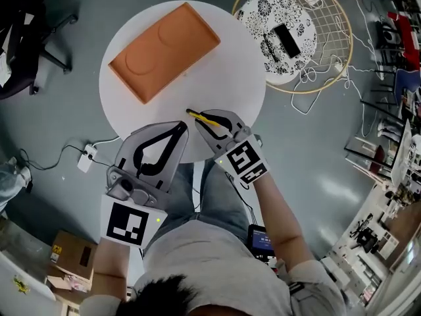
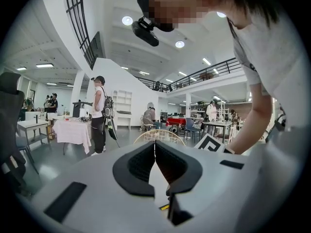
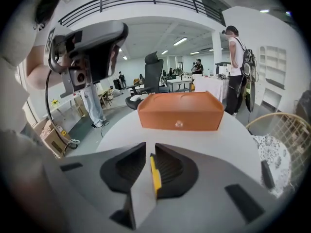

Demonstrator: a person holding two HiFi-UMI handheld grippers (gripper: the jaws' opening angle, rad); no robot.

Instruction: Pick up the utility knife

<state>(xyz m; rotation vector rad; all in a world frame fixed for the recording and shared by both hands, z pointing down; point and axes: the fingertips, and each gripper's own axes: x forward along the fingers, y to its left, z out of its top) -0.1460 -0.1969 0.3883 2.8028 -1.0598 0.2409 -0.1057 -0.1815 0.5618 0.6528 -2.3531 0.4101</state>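
A person is holding two grippers at the near edge of a round white table (image 1: 220,68). The right gripper (image 1: 209,120) is squeezing a thin yellow utility knife (image 1: 200,117) between its two black jaws. In the right gripper view, the knife (image 3: 155,176) is sitting in the narrow gap of the right gripper (image 3: 150,165), pressed against one pad. Its yellow tip is sticking out past the jaws, over the near edge of the table. I cannot tell if the knife is touching the table top.

The left gripper (image 1: 179,130) is hanging just beside the right one, also at the near edge of the table. In the left gripper view, the left gripper (image 2: 155,150) is pinching its jaws together at the tips, with nothing between them.

A flat orange plastic tray (image 1: 164,50) is lying on the far left part of the table. In the right gripper view the tray (image 3: 180,111) is sitting straight ahead across the table (image 3: 233,130).

Beside the table, on the right, a round wire basket (image 1: 329,18) is standing on the grey floor.
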